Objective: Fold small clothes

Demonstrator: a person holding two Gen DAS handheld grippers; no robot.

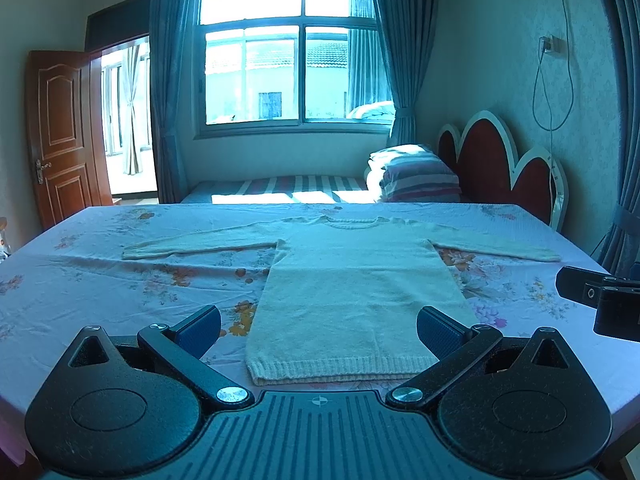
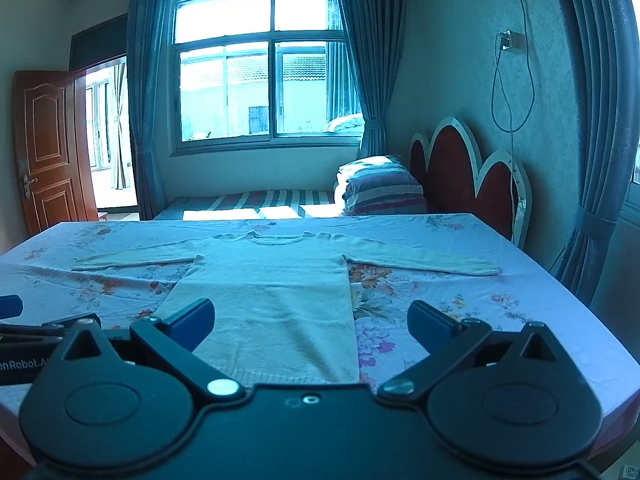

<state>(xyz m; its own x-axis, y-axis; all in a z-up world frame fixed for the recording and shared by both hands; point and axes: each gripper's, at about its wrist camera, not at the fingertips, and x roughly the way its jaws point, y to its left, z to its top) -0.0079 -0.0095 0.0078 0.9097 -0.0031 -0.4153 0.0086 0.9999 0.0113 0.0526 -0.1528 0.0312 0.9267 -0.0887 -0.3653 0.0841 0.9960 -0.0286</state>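
Cream sweater (image 1: 352, 300) flat on floral sheet (image 1: 100, 288), hem just beyond left gripper (image 1: 318, 330), right gripper (image 2: 310, 326) alongside, both spread wide, holding nothing.

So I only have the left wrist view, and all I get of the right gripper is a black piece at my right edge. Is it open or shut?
Observer: Open. In its own view the right gripper has its fingers spread wide with nothing between them.
Operator: What does it point at?
Observer: Its left finger lines up with the lower part of the sweater, and its right finger lines up with the flowered cloth.
Operator: Does that view catch my left gripper?
Observer: Yes. The left gripper shows at the right view's left edge, and white lettering ending in "enRobot.AI" can be read on its side.
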